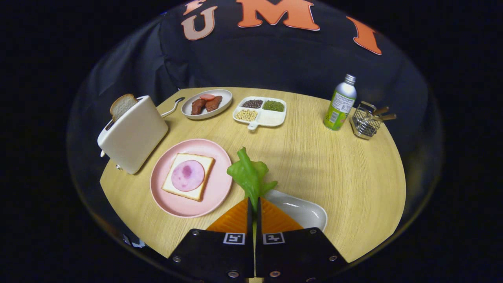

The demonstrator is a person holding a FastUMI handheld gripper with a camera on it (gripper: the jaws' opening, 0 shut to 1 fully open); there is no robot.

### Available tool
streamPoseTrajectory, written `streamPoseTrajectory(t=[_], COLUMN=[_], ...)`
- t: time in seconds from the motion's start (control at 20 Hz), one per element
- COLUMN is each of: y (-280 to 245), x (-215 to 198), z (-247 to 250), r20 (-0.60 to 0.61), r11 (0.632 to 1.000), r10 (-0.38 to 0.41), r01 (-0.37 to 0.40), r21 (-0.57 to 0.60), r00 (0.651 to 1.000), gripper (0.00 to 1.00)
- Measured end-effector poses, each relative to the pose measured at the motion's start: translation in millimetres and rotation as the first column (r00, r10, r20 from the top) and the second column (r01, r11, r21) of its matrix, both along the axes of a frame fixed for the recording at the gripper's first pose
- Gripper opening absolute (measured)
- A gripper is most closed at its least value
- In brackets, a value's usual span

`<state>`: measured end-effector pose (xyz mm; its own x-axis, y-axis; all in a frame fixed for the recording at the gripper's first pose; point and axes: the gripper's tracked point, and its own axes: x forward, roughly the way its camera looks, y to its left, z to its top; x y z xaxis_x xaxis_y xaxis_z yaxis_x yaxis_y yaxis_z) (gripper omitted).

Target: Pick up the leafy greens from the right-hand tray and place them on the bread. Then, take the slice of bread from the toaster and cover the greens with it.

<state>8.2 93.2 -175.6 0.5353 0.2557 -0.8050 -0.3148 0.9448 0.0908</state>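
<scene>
On the round wooden table [322, 165], tongs [254, 208] pinch leafy greens [248, 175] above the tray [302, 210].

Across the far side of the round wooden table [314, 165] sit an oval grey dish of sausages [206, 103], a white divided tray of beans [260, 111], a green-labelled metal bottle [340, 103] — and, at right, a wire basket [366, 122].
</scene>
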Motion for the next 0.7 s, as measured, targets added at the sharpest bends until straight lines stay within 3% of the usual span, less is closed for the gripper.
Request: streamPoseTrajectory(t=[0.45, 0.7], y=[73, 96], x=[17, 24], z=[18, 11], r20=[0.043, 0.039], r11=[0.992, 0.990], r10=[0.115, 0.135], r01=[-0.117, -0.136], r21=[0.050, 0.046], r00=[0.992, 0.990], gripper=[0.02, 0.02])
